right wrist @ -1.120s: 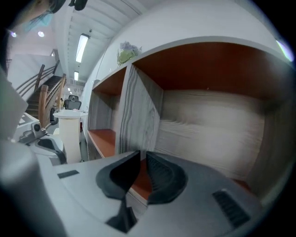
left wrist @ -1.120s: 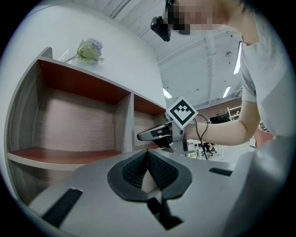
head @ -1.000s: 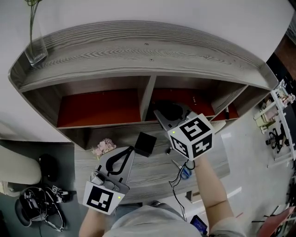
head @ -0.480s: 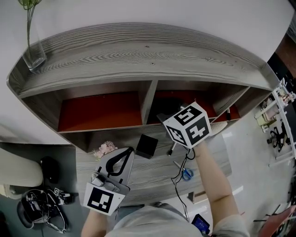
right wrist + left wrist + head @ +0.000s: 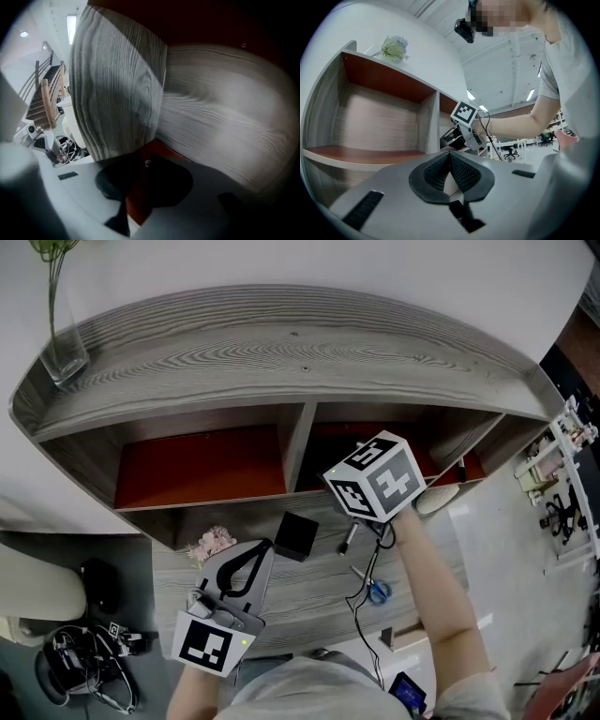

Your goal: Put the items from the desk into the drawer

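Up top, a glass vase [image 5: 64, 345] with green stems stands at the far left end of the shelf unit's [image 5: 300, 343] upper board, well apart from both your hands. Under that board are two open compartments with red floors, split by an upright divider [image 5: 298, 444]. Your right arm [image 5: 436, 587] reaches across the counter [image 5: 309, 601]. Its marker cube [image 5: 375, 479] covers the mouth of the right compartment [image 5: 412, 442], so the head view hides the tips.

Your right tool [image 5: 143, 180] is low over that red floor, facing a corner where a grey upright panel meets the back wall. Its jaws stand a narrow gap apart, with the red floor showing between them and nothing in the gap. Your left tool [image 5: 265, 543] hangs over the counter's left part, tips pressed together and empty, aimed toward the left compartment [image 5: 202, 460].

The things to put away lie on the counter, none of them touching either tool:
- A black box [image 5: 295, 533] sits just beside the left tool's tips, on their right.
- A pink flower [image 5: 211, 542] lies on that tool's other side, near the compartment's lower edge.
- A dark pen [image 5: 349, 538] lies just below the right cube.
- Blue-handled scissors [image 5: 377, 592] lie nearer you, beside your right forearm, with a thin black cable [image 5: 356, 615] running past them.
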